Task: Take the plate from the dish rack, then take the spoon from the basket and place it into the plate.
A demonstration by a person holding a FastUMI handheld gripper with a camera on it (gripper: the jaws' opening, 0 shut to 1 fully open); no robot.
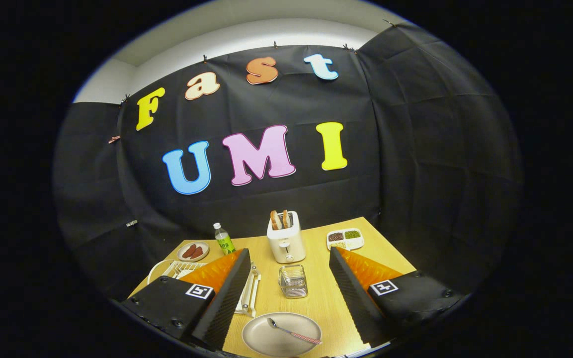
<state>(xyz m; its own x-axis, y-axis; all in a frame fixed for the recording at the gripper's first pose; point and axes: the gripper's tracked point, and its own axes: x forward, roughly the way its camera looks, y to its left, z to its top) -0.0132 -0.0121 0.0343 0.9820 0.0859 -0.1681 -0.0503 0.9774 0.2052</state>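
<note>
A pale round plate (pixel 281 334) lies on the wooden table (pixel 316 298) between my fingers, close to me. A spoon (pixel 293 332) with a red-patterned handle rests in the plate, bowl toward the left. Beyond the plate stands a small wire basket (pixel 293 281). A white dish rack (pixel 187 271) sits behind my left finger and is partly hidden by it. My gripper (pixel 288 261) is open, raised above the table, with nothing between its fingers.
A white toaster (pixel 286 238) with two slices of bread stands beyond the basket. A small bottle (pixel 223 238) and a dish of sausages (pixel 193 251) sit at the back left. A divided tray of snacks (pixel 345 239) is at the back right.
</note>
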